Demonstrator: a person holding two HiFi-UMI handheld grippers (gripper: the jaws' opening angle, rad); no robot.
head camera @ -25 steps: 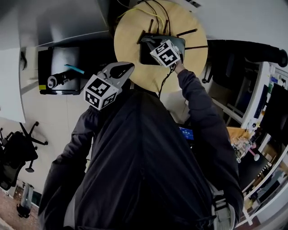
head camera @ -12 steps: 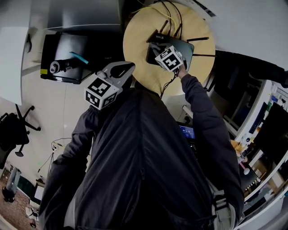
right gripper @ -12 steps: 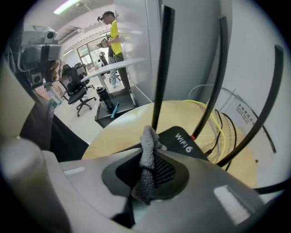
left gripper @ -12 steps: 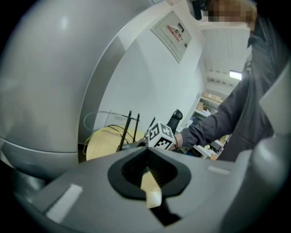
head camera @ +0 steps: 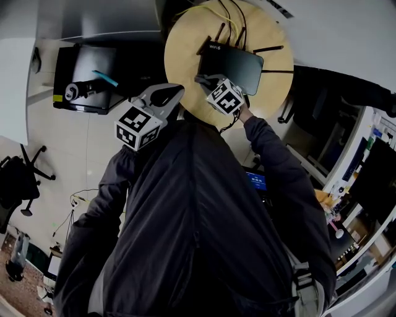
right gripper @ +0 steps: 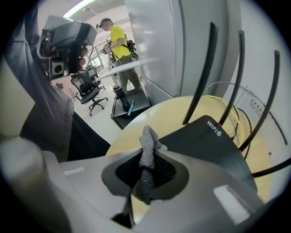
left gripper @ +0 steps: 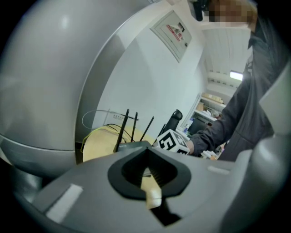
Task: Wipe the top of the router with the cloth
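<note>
A black router point(head camera: 234, 59) with several upright antennas lies on a round wooden table point(head camera: 185, 56). My right gripper point(head camera: 205, 80) hovers just off the router's near left edge and is shut on a grey cloth point(head camera: 202, 78). In the right gripper view the cloth point(right gripper: 148, 136) sticks up out of the gripper point(right gripper: 146, 157), with the router point(right gripper: 213, 141) right of and beyond it. My left gripper point(head camera: 173, 91) is shut and holds nothing, near the table's near left rim. In the left gripper view that gripper point(left gripper: 148, 157) faces the antennas point(left gripper: 122, 129).
Yellow and black cables point(head camera: 213, 12) trail off the table's far side. A low black stand point(head camera: 86, 83) carrying a small device sits on the floor to the left, with an office chair point(head camera: 21, 182) further left. A person in a yellow shirt point(right gripper: 119, 45) stands far off.
My right gripper has drawn back with the cloth from over the router's top to just off its near edge. The left gripper has stayed put.
</note>
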